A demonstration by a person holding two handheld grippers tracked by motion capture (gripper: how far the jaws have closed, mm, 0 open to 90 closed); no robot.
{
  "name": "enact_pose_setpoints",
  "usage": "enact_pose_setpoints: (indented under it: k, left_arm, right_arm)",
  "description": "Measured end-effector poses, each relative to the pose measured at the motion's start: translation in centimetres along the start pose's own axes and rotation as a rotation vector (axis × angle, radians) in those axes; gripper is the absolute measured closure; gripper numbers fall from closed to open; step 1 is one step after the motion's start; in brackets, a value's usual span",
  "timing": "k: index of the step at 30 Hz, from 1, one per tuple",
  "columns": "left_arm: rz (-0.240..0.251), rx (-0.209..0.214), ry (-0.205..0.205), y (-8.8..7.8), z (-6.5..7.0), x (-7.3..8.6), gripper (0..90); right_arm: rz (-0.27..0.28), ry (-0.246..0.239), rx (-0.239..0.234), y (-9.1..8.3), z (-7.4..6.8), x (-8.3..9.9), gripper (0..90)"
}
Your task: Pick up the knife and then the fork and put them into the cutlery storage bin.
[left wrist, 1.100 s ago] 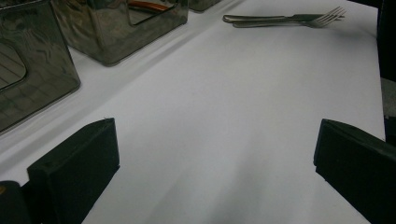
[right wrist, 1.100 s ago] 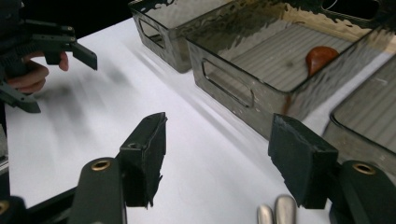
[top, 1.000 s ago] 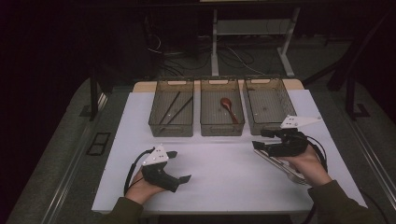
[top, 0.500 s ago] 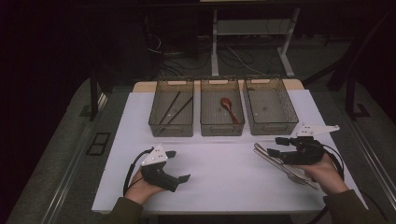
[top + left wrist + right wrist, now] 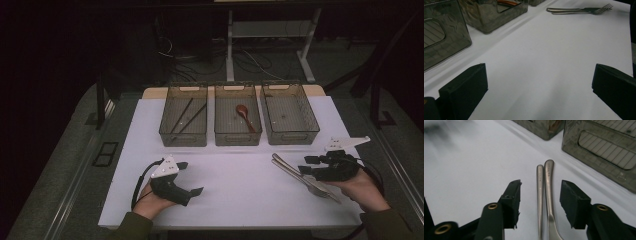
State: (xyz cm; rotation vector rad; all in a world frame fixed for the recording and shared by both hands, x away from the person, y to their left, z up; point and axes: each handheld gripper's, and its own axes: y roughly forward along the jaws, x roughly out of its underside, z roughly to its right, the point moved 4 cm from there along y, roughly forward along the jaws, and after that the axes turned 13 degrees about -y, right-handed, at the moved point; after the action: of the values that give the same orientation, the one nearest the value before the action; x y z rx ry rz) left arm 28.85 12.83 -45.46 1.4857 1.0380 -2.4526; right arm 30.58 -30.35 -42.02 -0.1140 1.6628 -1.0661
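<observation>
Two metal forks (image 5: 300, 176) lie side by side on the white table top (image 5: 240, 195), right of centre. My right gripper (image 5: 305, 165) sits low over them, pointing left. In the right gripper view the two fork handles (image 5: 546, 187) run between its jaws; my right gripper (image 5: 541, 195) is open, the pads (image 5: 574, 200) clear of the metal on both sides. Its jaws have just been closing around the handles. My left gripper (image 5: 191, 177) rests at the near left, open wide with nothing in it; its own view (image 5: 539, 82) shows the forks (image 5: 579, 10) far off.
Three smoky plastic trays stand in a row at the back: the left tray (image 5: 183, 131) holds dark chopsticks (image 5: 186, 116), the middle tray (image 5: 237, 135) a reddish-brown spoon (image 5: 243, 114), the right tray (image 5: 292, 134) nothing. Dark floor surrounds the table.
My right gripper has slid right and toward the near edge along the forks, and its jaws have narrowed around the handles. The left gripper has stayed put.
</observation>
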Motion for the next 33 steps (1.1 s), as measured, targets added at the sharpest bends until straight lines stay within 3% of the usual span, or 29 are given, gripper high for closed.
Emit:
enact_pose_setpoints:
  k: [8, 21, 33]
  left_arm:
    - [-0.004, 0.000, 0.000, -0.1, -0.1, 0.1, 0.0]
    - [-0.004, 0.001, -0.002, 0.0, 0.0, 0.1, 0.0]
    - [-0.006, 0.002, -0.001, 0.0, 0.0, 0.1, 0.0]
  right_arm:
    - [-0.109, 0.004, -0.009, 0.8, -0.2, 0.4, 56.5]
    - [-0.254, -0.059, -0.019, 1.8, -0.5, 1.1, 72.2]
    - [-0.369, -0.100, -0.030, 3.2, -0.7, 1.8, 77.4]
